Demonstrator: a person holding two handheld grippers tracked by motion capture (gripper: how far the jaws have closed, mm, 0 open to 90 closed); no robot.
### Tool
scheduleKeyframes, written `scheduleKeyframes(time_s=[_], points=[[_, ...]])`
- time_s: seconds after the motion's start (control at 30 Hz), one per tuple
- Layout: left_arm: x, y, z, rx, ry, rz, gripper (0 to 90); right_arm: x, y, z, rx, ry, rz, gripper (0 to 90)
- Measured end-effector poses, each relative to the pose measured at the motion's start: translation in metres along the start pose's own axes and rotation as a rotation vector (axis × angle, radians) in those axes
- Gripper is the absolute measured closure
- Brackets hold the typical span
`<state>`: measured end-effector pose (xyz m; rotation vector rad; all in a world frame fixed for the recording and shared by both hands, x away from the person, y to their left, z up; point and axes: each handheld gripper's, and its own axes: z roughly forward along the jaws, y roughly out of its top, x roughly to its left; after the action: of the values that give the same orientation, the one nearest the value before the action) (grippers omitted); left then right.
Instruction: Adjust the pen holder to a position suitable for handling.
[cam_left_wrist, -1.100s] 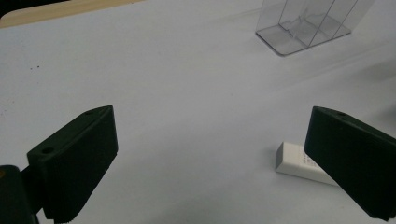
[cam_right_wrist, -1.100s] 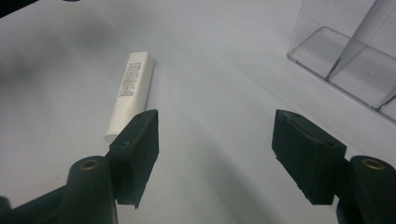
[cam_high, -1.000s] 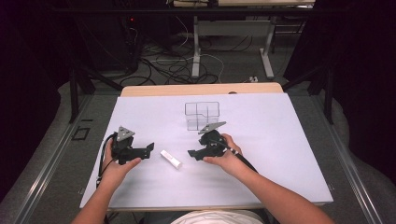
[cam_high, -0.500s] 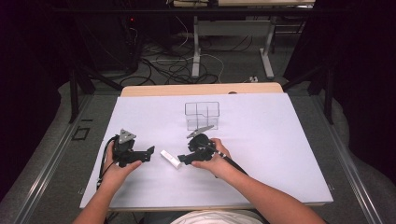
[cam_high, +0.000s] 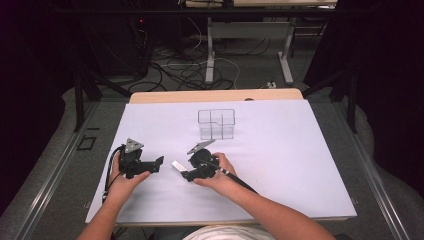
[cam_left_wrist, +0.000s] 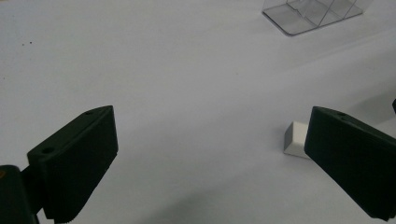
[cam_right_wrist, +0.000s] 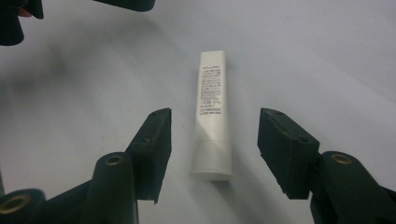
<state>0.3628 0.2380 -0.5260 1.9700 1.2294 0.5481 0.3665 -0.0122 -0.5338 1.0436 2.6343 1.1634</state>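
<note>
A small white tube (cam_right_wrist: 212, 107) with fine print lies flat on the white table top (cam_high: 280, 150), its cap end toward my right gripper. My right gripper (cam_right_wrist: 215, 135) straddles that cap end. Its jaws have just been closing, and a gap still shows on each side, so the pads do not touch the tube. From above, the tube (cam_high: 178, 165) lies between the two hands, with the right gripper (cam_high: 186, 174) at its near end. My left gripper (cam_high: 159, 163) rests to the left, open and holding nothing. Past its right jaw, the left gripper view shows one end of the tube (cam_left_wrist: 294, 139).
A clear plastic box (cam_high: 216, 124) with inner dividers stands at the middle of the table, beyond the hands; it is also at the top of the left gripper view (cam_left_wrist: 313, 11). Cables and desk legs lie on the floor behind the table's far wooden edge (cam_high: 215, 95).
The right hand has slid left across the table to the tube, and its jaws now flank the tube's near end. The left hand has stayed put.
</note>
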Motion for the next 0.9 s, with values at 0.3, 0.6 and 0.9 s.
scheduleKeyframes(time_s=[0.3,0.6,0.9], points=[[0.003,-0.001,-0.002,-0.007,0.011,-0.008,3.0,0.005,-0.002,0.01,0.016,-0.013,-0.004,49.2],[0.003,-0.001,-0.002,-0.009,0.007,-0.022,2.9,0.006,-0.002,0.018,0.044,-0.024,0.002,55.1],[0.003,-0.002,-0.002,-0.005,0.009,-0.018,2.9,0.008,-0.003,0.021,0.064,-0.029,-0.003,59.2]])
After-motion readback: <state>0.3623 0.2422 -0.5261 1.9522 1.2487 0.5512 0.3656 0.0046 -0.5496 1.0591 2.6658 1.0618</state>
